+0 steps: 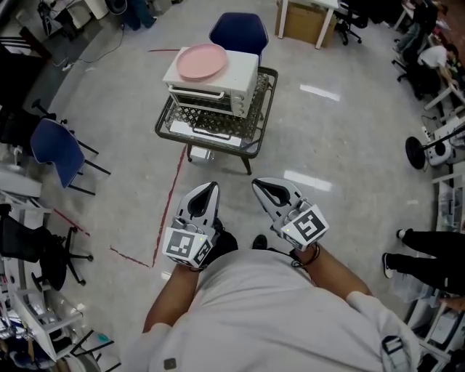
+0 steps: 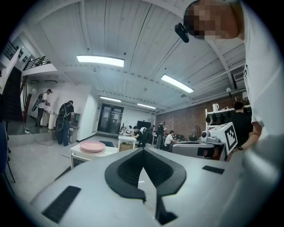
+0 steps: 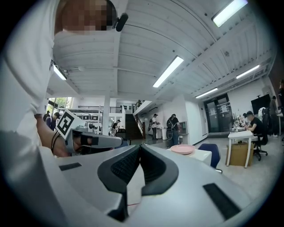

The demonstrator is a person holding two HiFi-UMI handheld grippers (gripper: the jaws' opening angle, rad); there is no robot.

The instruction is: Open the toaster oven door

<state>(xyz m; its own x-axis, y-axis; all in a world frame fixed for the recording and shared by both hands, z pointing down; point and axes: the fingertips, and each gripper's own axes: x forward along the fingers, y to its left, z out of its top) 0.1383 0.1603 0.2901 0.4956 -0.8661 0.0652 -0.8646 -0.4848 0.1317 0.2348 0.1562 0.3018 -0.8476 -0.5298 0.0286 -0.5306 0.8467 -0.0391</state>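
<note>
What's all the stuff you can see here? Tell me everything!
toaster oven: one, white, on the metal table
plate: one, pink, on top of the toaster oven
metal table: one, dark, on the floor ahead
chairs: two, blue, one behind the metal table, one at the left
cardboard box: one, brown, far side, under a white desk
tape line: one, red, on the floor
left claw: one, white and black, shut, empty
right claw: one, white and black, shut, empty

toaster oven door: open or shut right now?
Shut, as far as the head view shows: the toaster oven door stands upright against the body, its handle just under the top edge.
</note>
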